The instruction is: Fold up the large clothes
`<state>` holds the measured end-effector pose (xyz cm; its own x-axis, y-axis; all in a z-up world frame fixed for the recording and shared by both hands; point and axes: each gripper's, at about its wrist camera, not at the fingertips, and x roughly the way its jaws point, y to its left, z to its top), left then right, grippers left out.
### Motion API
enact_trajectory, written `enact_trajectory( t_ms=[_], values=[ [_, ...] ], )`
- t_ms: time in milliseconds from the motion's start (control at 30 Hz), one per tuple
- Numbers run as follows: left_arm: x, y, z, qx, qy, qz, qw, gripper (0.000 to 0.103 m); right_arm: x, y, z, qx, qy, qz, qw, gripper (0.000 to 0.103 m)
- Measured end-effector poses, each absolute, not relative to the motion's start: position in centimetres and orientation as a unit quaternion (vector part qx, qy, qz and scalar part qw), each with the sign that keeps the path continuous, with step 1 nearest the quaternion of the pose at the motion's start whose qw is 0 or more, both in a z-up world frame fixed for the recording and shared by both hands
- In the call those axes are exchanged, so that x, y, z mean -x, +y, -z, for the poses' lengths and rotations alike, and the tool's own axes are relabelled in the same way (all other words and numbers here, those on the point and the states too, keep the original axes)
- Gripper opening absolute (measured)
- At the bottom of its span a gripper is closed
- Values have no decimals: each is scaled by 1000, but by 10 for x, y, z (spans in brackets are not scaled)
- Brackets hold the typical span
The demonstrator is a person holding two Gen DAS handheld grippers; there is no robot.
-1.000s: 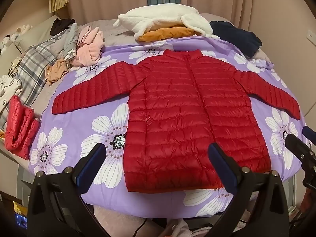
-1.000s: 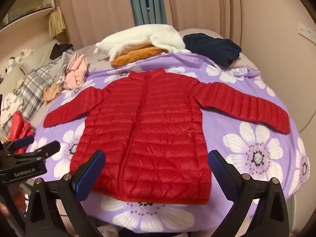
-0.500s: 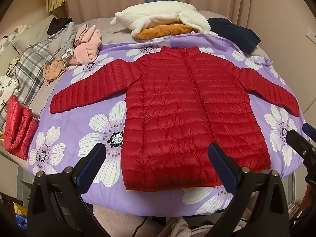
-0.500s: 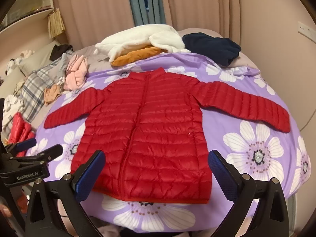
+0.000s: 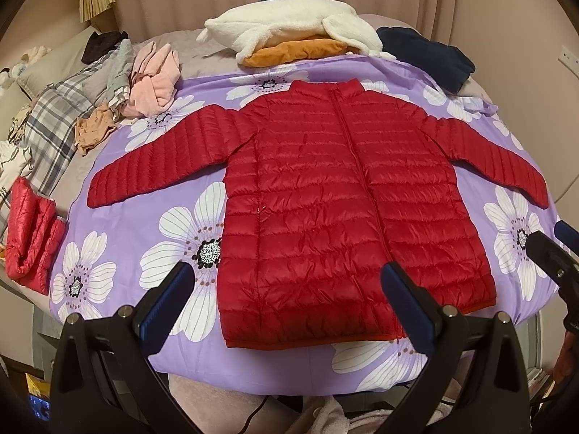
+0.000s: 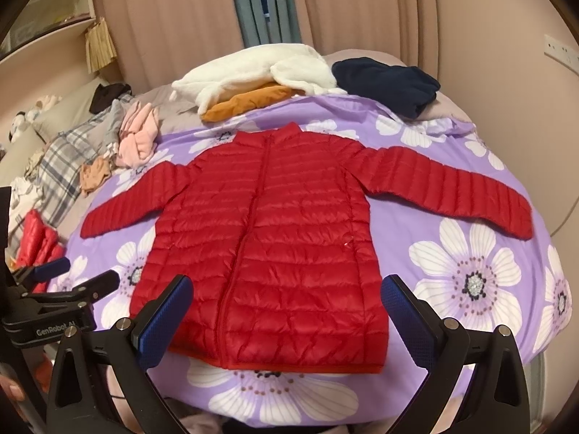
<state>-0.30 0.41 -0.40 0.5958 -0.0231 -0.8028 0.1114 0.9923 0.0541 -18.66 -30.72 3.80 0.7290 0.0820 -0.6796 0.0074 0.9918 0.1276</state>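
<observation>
1. Both grippers, left gripper (image 5: 287,302) and right gripper (image 6: 287,313), are hovering wide open, holding nothing, near the hem.
2. Red puffer jacket (image 5: 336,209) is lying flat, sleeves spread, on the floral sheet (image 5: 173,224); folding is not yet starting.
3. Other clothes (image 5: 152,79) are waiting far left.

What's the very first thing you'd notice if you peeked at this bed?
A big red puffy jacket lies spread flat in the middle of the purple flowered sheet, sleeves stretched out to both sides. Behind its collar sits a fluffy white blanket. Both grippers hover near the hem, jaws open and empty.
</observation>
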Motion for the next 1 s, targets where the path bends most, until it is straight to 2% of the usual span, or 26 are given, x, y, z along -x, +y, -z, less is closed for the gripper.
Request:
enact_trajectory(
  t_ms=[1000],
  values=[
    [0,1,6,-48,453,41,889,103,184,-311,-38,-69,367,-19,928,102]
  ],
)
